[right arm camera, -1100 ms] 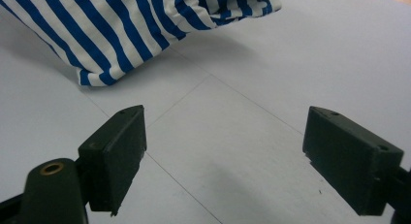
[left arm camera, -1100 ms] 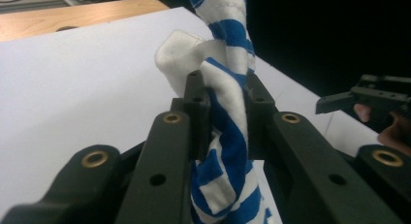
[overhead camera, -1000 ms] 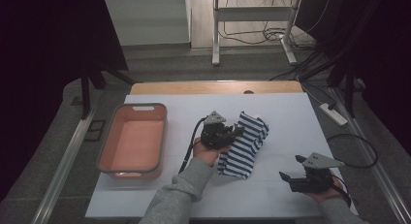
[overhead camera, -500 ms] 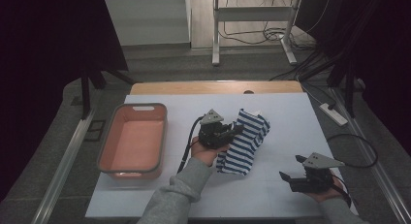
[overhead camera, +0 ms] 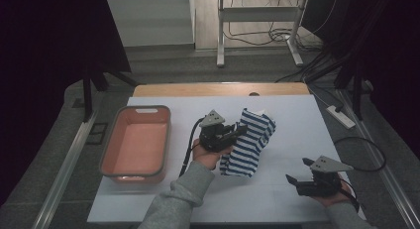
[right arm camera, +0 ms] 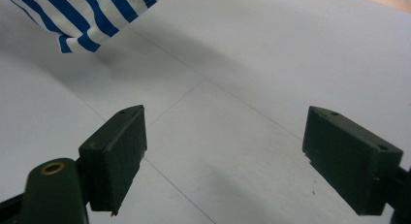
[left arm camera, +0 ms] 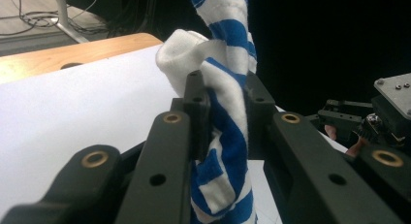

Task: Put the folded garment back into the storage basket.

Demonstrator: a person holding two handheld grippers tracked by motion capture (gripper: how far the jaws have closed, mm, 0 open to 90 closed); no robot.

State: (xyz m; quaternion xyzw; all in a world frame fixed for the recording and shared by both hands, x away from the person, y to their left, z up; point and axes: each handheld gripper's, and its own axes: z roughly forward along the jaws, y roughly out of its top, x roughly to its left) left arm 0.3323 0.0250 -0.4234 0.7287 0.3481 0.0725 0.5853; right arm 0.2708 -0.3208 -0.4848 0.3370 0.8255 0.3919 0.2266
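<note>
White table [overhead camera: 297,120] below: the left tongs [overhead camera: 237,131] pinch a soft, light striped cloth [overhead camera: 250,144], likely to sag; the right tongs [overhead camera: 292,181], gaping empty, could take its hanging lower edge.

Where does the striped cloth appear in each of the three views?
High view: striped cloth at table centre, lifted by the left gripper.
Left gripper view: cloth at centre, pinched between the jaws.
Right gripper view: cloth in the top left corner.
Shared landmark: the white table.
</note>
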